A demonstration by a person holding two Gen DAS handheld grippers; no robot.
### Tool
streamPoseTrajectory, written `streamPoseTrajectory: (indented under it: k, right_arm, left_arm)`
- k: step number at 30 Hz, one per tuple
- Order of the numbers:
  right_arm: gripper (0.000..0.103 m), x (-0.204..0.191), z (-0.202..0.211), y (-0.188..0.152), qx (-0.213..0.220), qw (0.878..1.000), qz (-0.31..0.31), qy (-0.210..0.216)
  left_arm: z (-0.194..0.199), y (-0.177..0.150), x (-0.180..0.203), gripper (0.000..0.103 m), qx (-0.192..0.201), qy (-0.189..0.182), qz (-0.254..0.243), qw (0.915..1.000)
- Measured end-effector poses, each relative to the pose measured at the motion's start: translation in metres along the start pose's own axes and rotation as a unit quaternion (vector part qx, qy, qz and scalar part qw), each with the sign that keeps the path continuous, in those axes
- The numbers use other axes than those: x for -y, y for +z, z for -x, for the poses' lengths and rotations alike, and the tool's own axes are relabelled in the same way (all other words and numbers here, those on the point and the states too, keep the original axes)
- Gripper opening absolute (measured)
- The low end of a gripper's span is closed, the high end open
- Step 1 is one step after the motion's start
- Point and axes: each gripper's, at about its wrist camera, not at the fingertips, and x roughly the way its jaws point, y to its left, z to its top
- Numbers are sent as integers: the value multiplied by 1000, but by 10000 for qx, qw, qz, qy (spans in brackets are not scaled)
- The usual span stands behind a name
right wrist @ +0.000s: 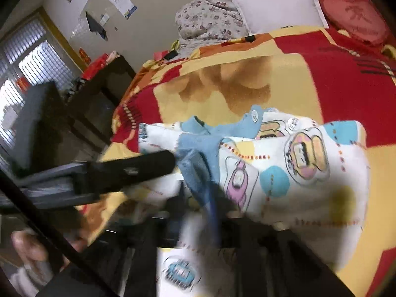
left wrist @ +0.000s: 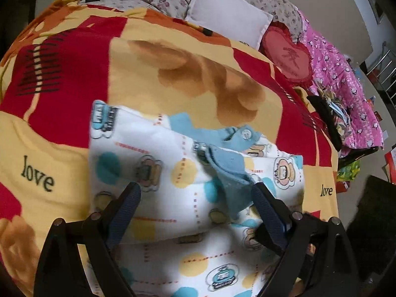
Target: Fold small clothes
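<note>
A small white baby garment (left wrist: 160, 168) with cartoon prints, yellow and blue dots and blue trim lies partly folded on the bed. My left gripper (left wrist: 195, 195) is open just above it, its fingers either side of the blue cuff (left wrist: 230, 180). In the right wrist view the garment (right wrist: 309, 168) is bunched close to the camera. The right gripper's own fingers are hidden by cloth and blur. The black left gripper (right wrist: 133, 170) reaches in from the left and touches the blue trim (right wrist: 198, 153).
The bed has a red and yellow quilt (left wrist: 61, 113) with "love" printed on it. A white pillow (left wrist: 227, 17), a red heart cushion (left wrist: 287, 57) and a pink blanket (left wrist: 346, 91) lie at the far side. Dark furniture (right wrist: 99, 94) stands by the bed's left edge.
</note>
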Motion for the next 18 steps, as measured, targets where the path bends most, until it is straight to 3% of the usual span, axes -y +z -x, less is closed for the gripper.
streamPoseTrajectory:
  k: [3, 6, 10, 12, 18]
  right_arm:
    - [44, 3, 25, -2, 122, 9999, 59, -63]
    - [44, 15, 47, -6, 262, 9995, -14, -178]
    - [44, 29, 58, -8, 268, 9964, 116, -796]
    - [44, 34, 57, -6, 271, 9945, 112, -1008]
    - [44, 49, 70, -7, 377, 9962, -202, -761]
  left_arm:
    - [-6, 1, 6, 91, -42, 32, -26, 10000]
    - [-2, 0, 6, 91, -27, -185, 28, 9998]
    - [6, 2, 8, 93, 120, -219, 4, 9997]
    - [4, 1, 9, 94, 67, -53, -104, 9999]
    - [-10, -4, 6, 94, -61, 92, -91, 9999]
